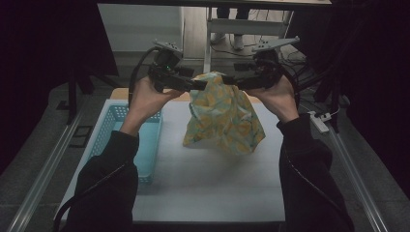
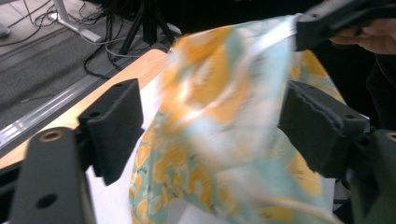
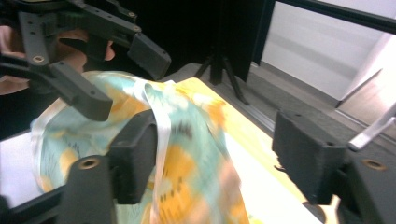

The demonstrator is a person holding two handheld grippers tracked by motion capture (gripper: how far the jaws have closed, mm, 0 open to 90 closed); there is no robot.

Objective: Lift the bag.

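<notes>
We hold the left gripper (image 1: pixel 200 85) and right gripper (image 1: pixel 228 81) up over the white table (image 1: pixel 212 183), both with jaws spread apart, gripping nothing. Between them hangs the yellow-and-teal patterned cloth (image 1: pixel 225 116), blurred, just beside the blue basket (image 1: pixel 145 140).

Dim room, grey floor (image 1: pixel 43 140), white table (image 1: pixel 208 188) with wooden edge (image 2: pixel 135 70), tangled cables (image 2: pixel 100 44), black curtains (image 1: pixel 43 43)
</notes>
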